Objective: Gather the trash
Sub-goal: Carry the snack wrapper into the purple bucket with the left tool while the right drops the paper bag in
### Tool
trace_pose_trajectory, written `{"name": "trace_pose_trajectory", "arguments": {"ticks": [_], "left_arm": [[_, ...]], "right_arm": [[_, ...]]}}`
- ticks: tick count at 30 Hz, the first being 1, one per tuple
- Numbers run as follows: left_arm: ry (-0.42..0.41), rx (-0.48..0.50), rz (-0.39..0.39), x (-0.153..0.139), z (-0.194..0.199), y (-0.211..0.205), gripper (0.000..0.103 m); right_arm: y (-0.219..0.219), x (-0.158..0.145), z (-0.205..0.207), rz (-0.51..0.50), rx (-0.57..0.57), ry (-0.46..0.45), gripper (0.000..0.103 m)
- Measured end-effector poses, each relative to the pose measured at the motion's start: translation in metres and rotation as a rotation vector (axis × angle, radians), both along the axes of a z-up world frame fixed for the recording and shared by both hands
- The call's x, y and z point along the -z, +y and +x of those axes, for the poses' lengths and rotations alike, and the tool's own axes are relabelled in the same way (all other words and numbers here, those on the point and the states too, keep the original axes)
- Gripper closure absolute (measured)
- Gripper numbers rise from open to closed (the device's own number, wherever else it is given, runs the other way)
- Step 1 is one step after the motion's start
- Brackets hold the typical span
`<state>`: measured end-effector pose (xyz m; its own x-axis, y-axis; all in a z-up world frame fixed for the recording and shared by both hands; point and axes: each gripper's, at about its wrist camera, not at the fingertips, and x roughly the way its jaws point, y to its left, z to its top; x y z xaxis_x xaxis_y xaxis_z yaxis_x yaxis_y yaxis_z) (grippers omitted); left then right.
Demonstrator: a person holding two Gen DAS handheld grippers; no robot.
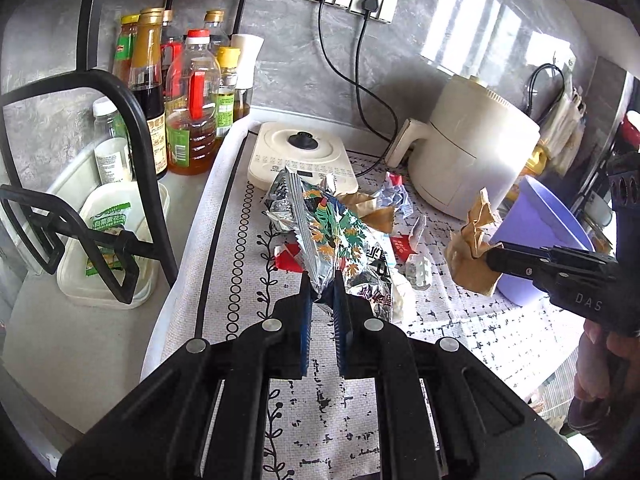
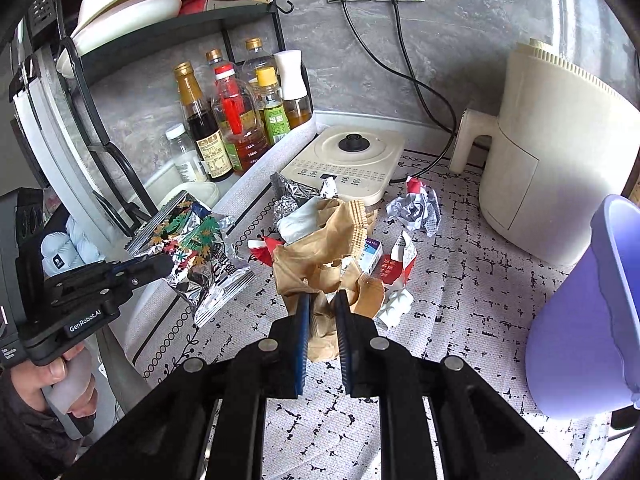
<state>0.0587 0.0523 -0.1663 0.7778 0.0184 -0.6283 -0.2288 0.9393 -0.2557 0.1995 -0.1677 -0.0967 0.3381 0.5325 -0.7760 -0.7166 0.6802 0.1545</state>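
My left gripper [image 1: 322,276] is shut on a silver foil snack bag with a leaf print [image 1: 328,236] and holds it above the cloth; both also show in the right wrist view, the gripper [image 2: 162,266] and the bag [image 2: 200,256]. My right gripper [image 2: 322,298] is shut on a crumpled brown paper bag [image 2: 320,256]; in the left wrist view the gripper [image 1: 494,258] holds that paper [image 1: 472,248] just in front of the purple bin [image 1: 536,232]. More trash lies on the cloth: crumpled white paper [image 2: 414,208], a red-and-white carton [image 2: 396,268], foil [image 2: 288,196].
The purple bin [image 2: 584,320] stands at the right. A cream air fryer [image 2: 560,152] and a cream induction cooker [image 2: 348,160] stand at the back with cords to wall sockets. Sauce bottles [image 2: 236,120] and a black wire rack [image 1: 100,160] crowd the left.
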Motion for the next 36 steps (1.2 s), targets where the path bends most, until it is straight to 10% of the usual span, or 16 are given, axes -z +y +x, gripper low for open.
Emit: {"name": "trace_pose_trajectory", "arguments": {"ticks": [16,28,31,33,36], "left_arm": [[-0.146,0.245,-0.006,-0.052,0.021,-0.076,0.093],[-0.166,0.275,0.032,-0.079,0.064,-0.15,0.093],[-0.175,0.256,0.052,-0.088,0.074,-0.166,0.093],[-0.171,0.235,0.066,-0.094,0.082,-0.176,0.093],[-0.178,0.211,0.086,-0.104,0.093,-0.192,0.093]], "right_arm": [[-0.135,-0.079,-0.017,0.023,0.315,-0.153,0.089],[-0.223,-0.095,0.053,0.097,0.399,-0.173,0.089],[-0.231,-0.099,0.075,0.125,0.361,-0.193,0.078],[-0.242,-0.102,0.086,0.15,0.388,-0.233,0.026],[-0.26,-0.103,0.106,0.193,0.379,-0.22,0.026]]}}
